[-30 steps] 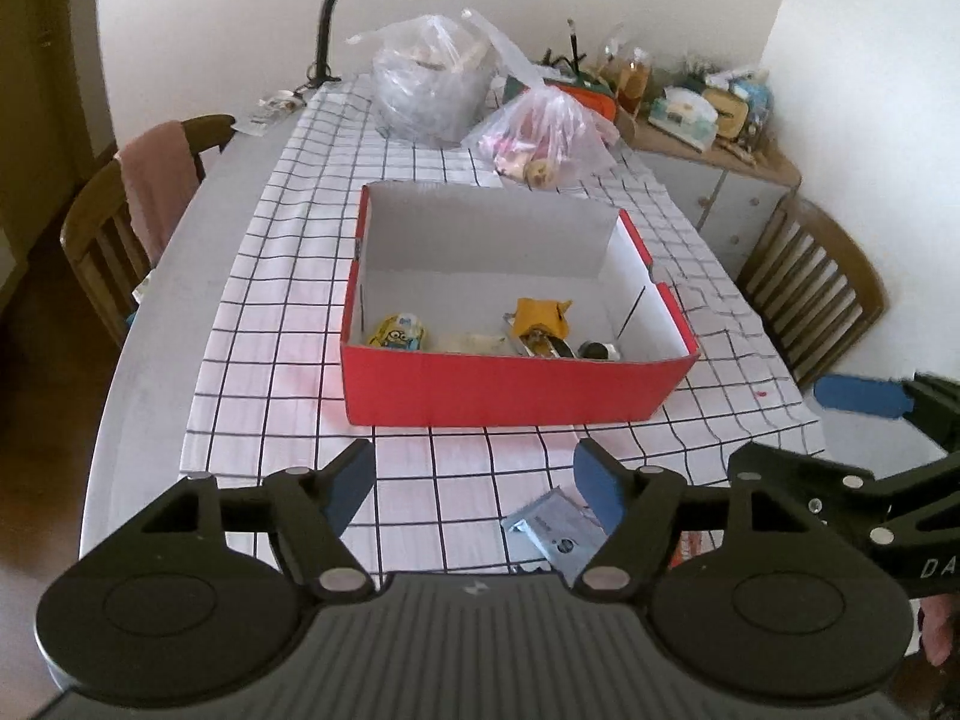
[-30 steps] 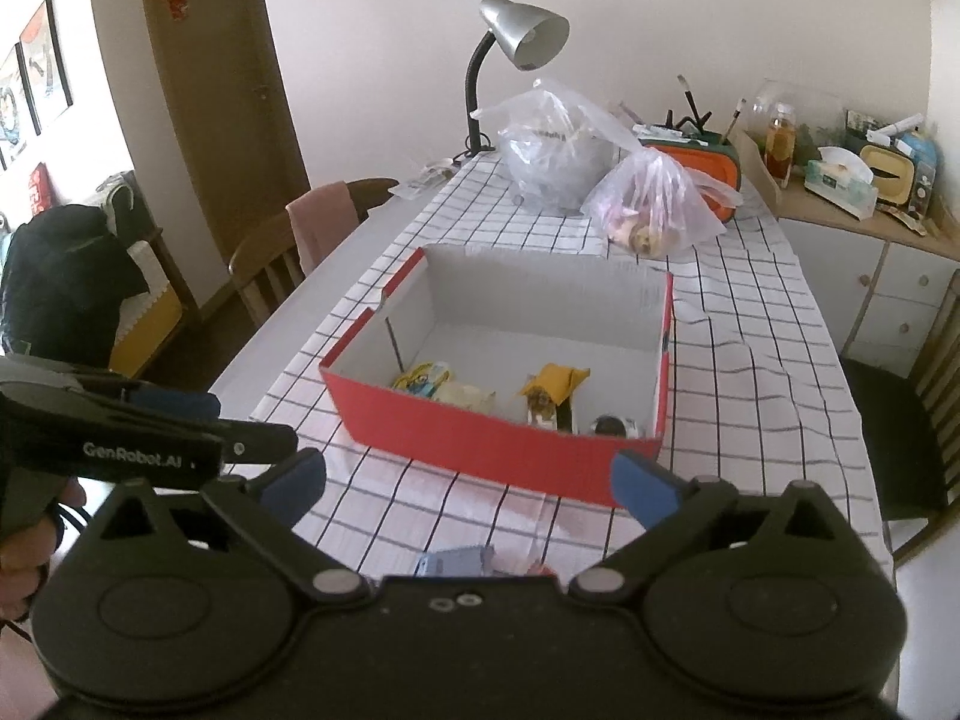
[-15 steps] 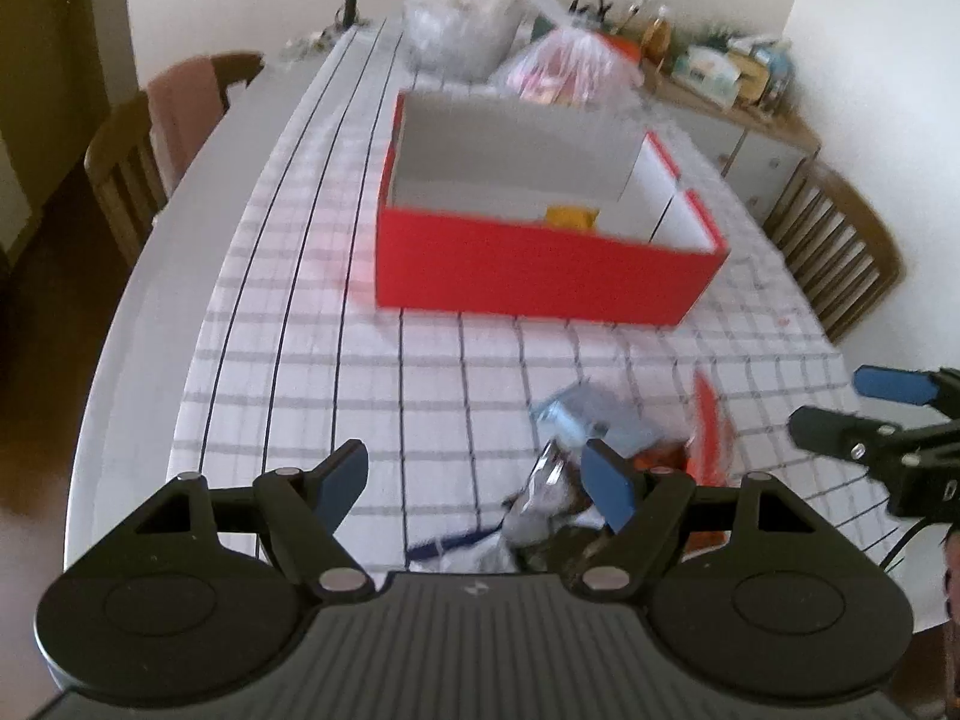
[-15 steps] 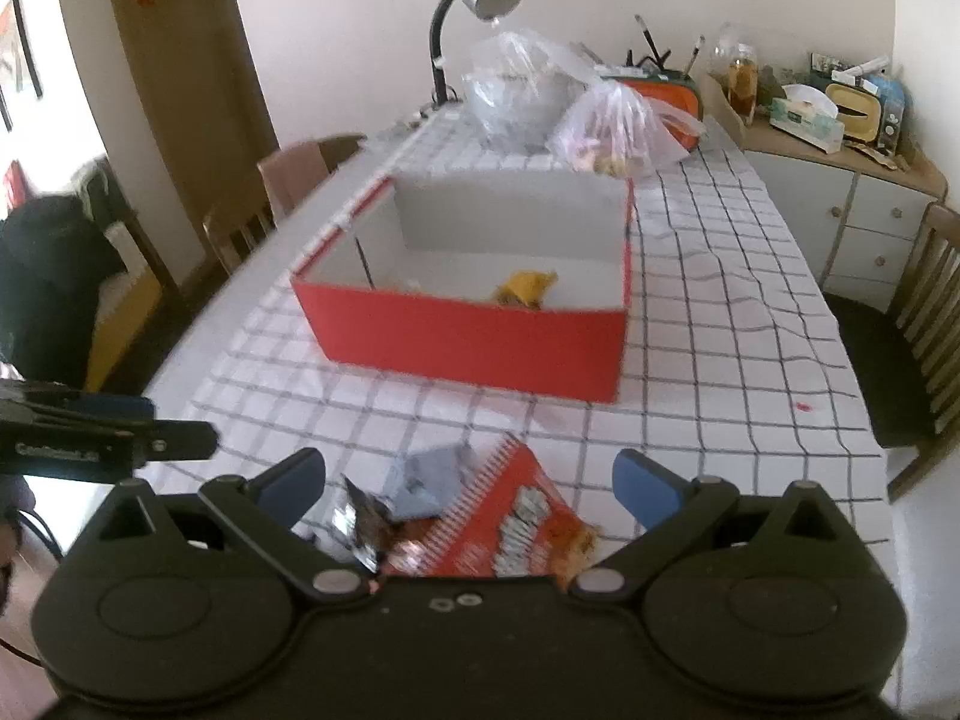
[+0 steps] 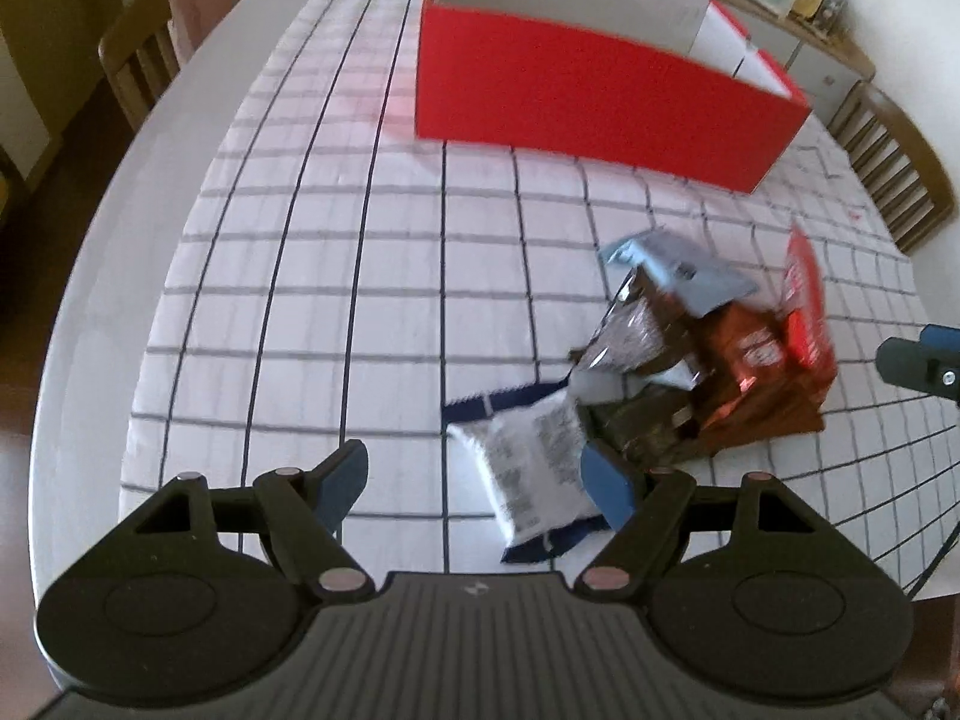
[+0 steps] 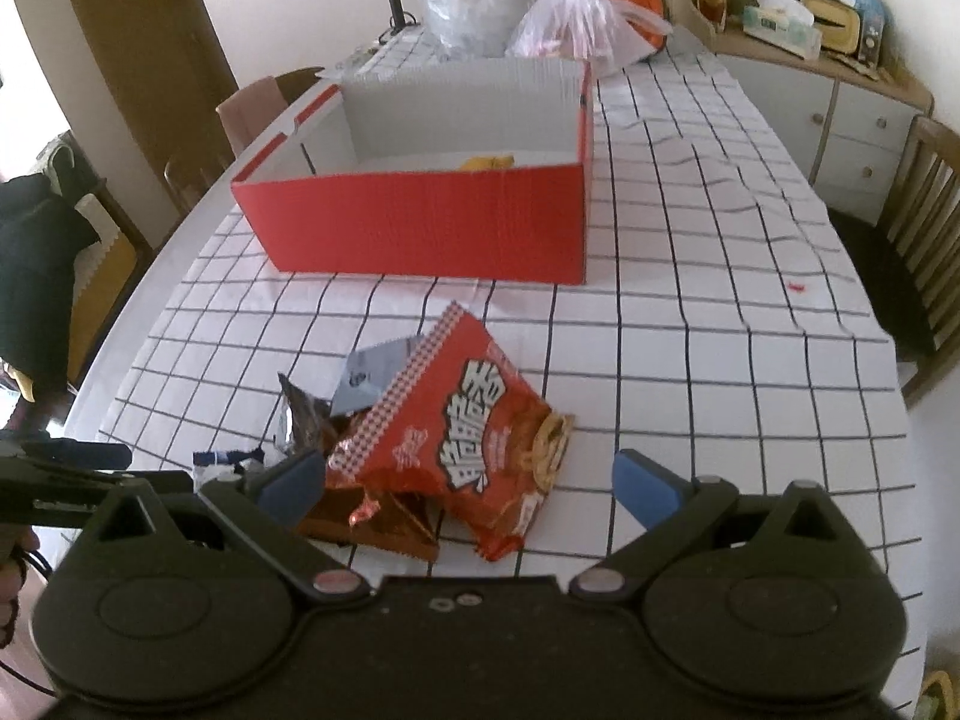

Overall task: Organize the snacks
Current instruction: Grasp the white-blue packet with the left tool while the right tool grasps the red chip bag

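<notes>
Soft daylight, fisheye views, slight motion blur.
I see the red box (image 5: pixel 576 102) smeared in the left view, edges bowed, corners vignetted dark.

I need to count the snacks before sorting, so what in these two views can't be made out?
- Red box contents: in the right wrist view its front wall hides all but a yellow scrap; the left wrist view shows none.
- Snack pile: the red chip bag covers packets beneath, so no count is possible.
- White packet: print blurred, partly behind a left gripper finger.
- Plastic bags: contents too small.
</notes>
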`<state>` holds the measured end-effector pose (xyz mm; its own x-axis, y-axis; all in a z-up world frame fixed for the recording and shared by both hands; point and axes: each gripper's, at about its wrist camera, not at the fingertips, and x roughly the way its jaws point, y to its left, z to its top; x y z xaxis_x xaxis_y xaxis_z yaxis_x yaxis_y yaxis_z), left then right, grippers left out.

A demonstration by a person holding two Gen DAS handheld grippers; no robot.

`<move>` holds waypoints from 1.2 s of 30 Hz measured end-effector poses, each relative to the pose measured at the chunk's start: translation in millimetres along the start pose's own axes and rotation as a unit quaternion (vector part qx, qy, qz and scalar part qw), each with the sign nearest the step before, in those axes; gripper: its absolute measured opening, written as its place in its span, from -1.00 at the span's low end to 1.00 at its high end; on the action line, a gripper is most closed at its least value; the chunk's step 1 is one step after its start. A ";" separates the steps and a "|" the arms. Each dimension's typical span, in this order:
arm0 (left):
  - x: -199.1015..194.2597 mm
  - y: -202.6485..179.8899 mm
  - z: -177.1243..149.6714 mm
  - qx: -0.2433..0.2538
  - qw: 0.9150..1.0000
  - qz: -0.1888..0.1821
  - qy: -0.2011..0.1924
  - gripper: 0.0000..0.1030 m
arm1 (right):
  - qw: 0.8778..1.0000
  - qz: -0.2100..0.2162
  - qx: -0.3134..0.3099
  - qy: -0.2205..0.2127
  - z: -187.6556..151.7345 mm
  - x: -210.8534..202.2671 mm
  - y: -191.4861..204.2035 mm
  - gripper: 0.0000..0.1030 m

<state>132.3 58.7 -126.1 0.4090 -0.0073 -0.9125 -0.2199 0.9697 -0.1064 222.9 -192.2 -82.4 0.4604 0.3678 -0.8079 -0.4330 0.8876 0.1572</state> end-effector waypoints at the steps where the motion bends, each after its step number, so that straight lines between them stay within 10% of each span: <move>1: 1.9 1.0 -1.6 -0.001 1.000 0.000 0.004 0.51 | 1.000 0.001 0.001 0.003 -1.5 1.4 -0.5 0.99; 22: 29.0 -26.7 -6.6 0.025 0.999 -0.005 0.027 0.51 | 1.000 -0.006 -0.001 0.026 -6.3 16.8 -13.8 0.98; 36: 42.9 -29.3 3.6 0.004 0.998 0.057 0.030 0.49 | 0.993 0.004 -0.107 0.040 7.8 29.0 -17.9 0.93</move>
<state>159.4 30.8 -160.7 0.3275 0.0896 -0.9406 -0.2548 0.9670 0.0034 250.1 -195.4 -104.2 0.3964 0.3444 -0.8510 -0.5948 0.8024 0.0476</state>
